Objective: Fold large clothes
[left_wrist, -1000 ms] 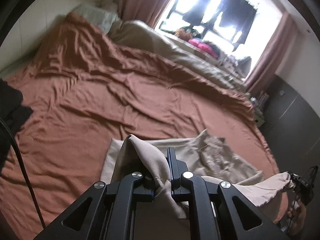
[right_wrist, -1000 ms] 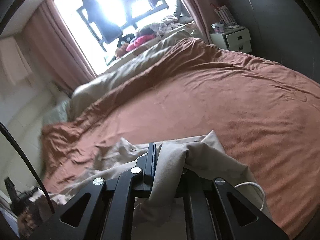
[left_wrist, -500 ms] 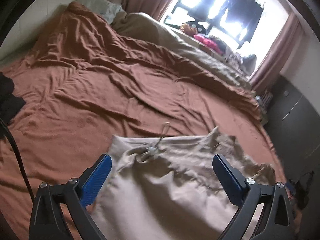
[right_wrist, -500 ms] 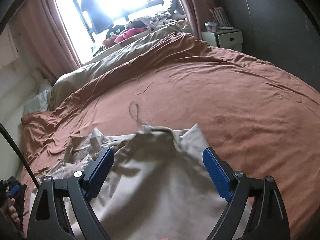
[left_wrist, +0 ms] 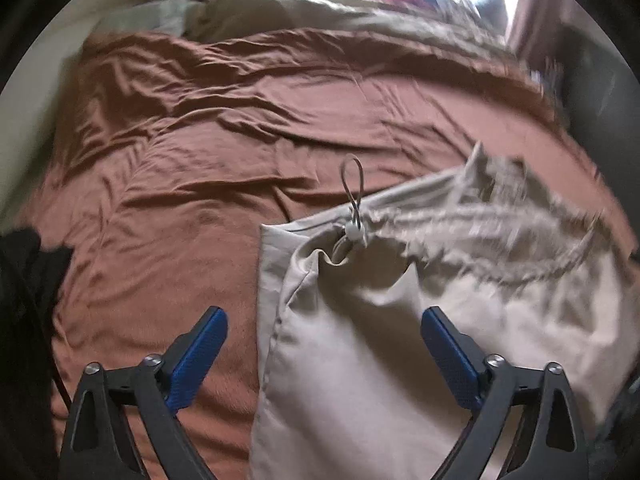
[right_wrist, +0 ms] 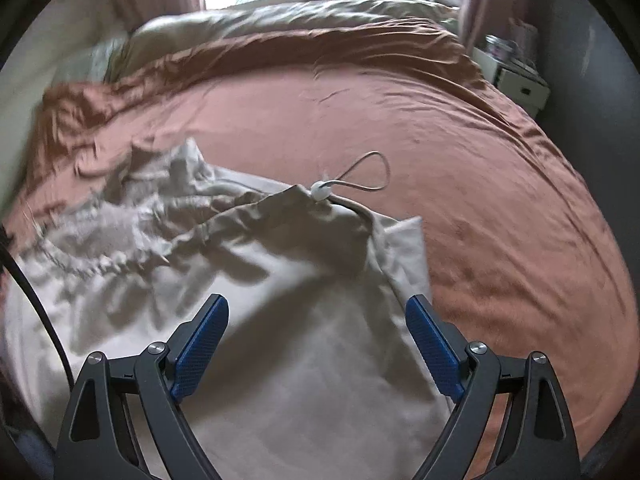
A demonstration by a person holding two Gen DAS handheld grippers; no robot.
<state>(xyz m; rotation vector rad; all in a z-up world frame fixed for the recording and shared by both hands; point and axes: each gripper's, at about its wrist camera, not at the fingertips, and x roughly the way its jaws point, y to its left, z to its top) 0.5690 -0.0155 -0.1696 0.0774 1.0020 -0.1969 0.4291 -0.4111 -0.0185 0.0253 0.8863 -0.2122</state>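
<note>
A beige garment [left_wrist: 420, 320] with a gathered drawstring hem lies folded on the rust-brown bed sheet [left_wrist: 200, 152]; it also shows in the right wrist view [right_wrist: 280, 320]. Its cord loop [left_wrist: 352, 184] with a white toggle [left_wrist: 354, 234] rests on the sheet, and shows in the right wrist view [right_wrist: 368, 176] too. My left gripper [left_wrist: 324, 344] is open and empty over the garment's left edge. My right gripper [right_wrist: 316, 340] is open and empty over its right side, near the right edge [right_wrist: 412, 248].
A beige duvet [right_wrist: 300, 12] lies bunched along the far side of the bed below a bright window. A white nightstand [right_wrist: 516, 76] stands at the far right. A dark cloth [left_wrist: 28, 272] and a cable lie at the left edge.
Both grippers have opened and let go of the beige garment, which has dropped flat onto the sheet. Both have since tilted down and moved closer over it.
</note>
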